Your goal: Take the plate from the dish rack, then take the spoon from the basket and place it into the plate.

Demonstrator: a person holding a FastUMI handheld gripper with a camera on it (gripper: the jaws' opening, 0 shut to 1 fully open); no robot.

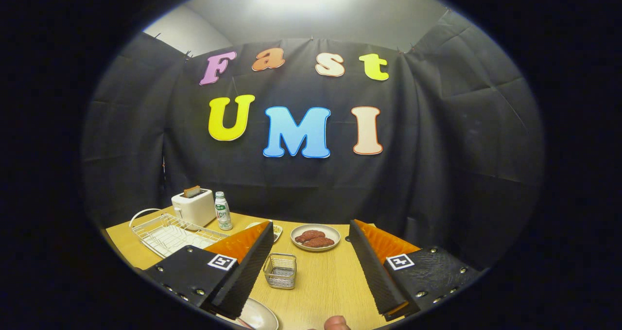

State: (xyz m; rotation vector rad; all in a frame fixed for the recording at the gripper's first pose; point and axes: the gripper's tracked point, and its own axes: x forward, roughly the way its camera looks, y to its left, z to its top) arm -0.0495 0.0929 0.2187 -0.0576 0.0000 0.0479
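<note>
- Two orange-and-black fingers of the gripper [311, 267] were seen spread wide apart above the wooden table [325, 281], with nothing held between them.
- Furthest to the left of the fingers, beyond the left one, the white wire dish rack [167, 233] was seen lying on the table; no plate could be made out in it.
- Just behind the rack, a white toaster [193, 206] with a slice of toast [191, 191] standing in its slot was seen, and a small bottle [222, 210] was placed right beside it.
- Under the near end of the left finger, the pale plate [257, 314] was found flat on the table, partly hidden by that finger; a thin item on its near side could not be identified, so the spoon could not be located with certainty.
- Between the fingers and just ahead, the small wire basket [280, 270] was set upright; its contents could not be told.
- Beyond the basket, a shallow dish [315, 237] carrying reddish-brown pieces was seen.
- Near the right finger's base, a fingertip [336, 323] was visible.
</note>
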